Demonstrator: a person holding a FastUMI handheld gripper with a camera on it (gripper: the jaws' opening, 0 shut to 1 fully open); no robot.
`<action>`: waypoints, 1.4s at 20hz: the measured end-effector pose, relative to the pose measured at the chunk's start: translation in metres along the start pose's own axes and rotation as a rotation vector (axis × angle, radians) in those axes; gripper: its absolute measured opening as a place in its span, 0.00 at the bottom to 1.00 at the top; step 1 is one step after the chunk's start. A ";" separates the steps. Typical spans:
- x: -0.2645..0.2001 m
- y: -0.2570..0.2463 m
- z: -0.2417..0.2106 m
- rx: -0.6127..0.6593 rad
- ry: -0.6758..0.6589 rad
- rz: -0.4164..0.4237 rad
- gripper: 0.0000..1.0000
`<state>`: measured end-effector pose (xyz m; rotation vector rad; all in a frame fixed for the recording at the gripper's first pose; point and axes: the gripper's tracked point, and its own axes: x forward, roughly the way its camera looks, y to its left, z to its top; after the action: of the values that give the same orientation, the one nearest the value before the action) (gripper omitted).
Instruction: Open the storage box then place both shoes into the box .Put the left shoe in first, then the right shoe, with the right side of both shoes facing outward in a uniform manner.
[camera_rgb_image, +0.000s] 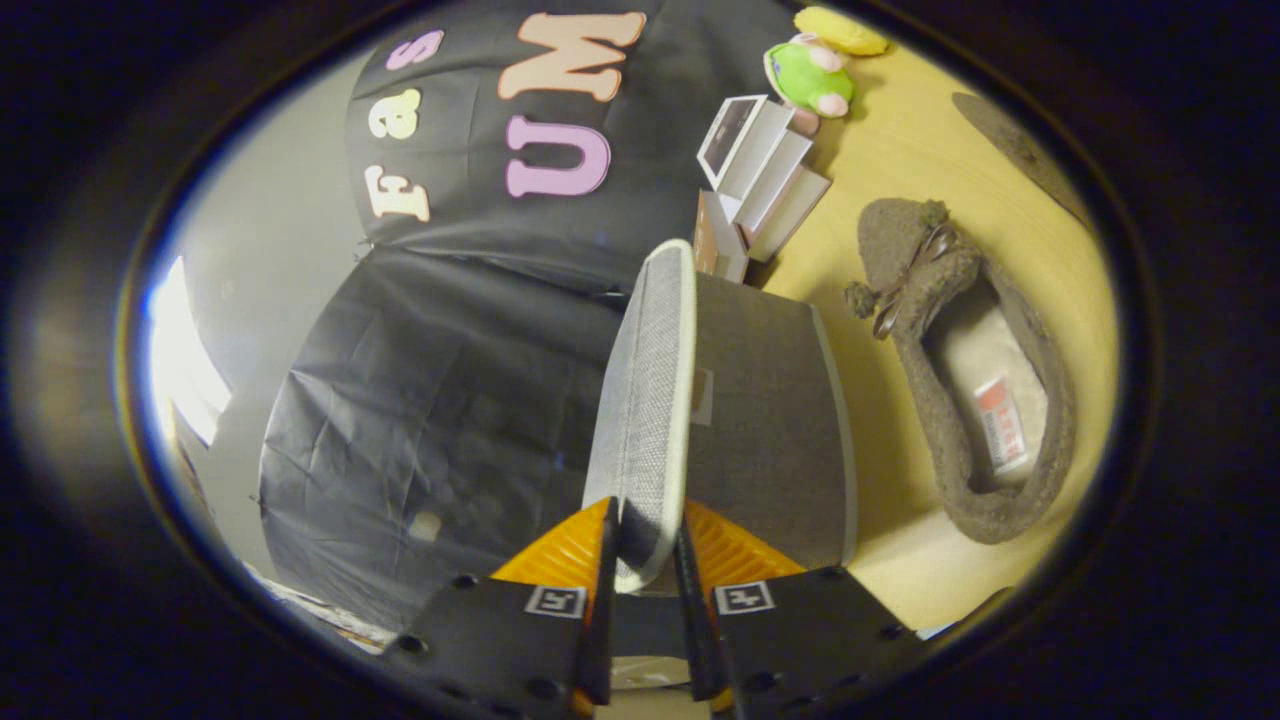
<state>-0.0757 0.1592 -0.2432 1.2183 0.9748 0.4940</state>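
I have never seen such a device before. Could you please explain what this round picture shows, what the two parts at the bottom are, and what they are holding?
The picture comes from a wide-angle camera mounted on a hand-held gripper, a two-finger tool that a person carries; there is no robot arm. The camera looks forward along the two fingers, and the whole view is tilted. The fingers are closed on the edge of the grey fabric lid of a storage box, apparently lifting it open. The box stands on a yellow wooden table. Beside it lies a fuzzy brown slipper with a small bow. Beyond the box are some white cartons and a green plush toy.
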 end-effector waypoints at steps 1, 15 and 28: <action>-0.001 0.002 0.001 0.007 -0.007 0.006 0.29; 0.002 0.101 0.004 -0.155 0.039 0.092 0.03; 0.059 0.210 -0.033 -0.275 0.078 0.182 0.03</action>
<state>-0.0364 0.2893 -0.0689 1.0489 0.8337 0.7976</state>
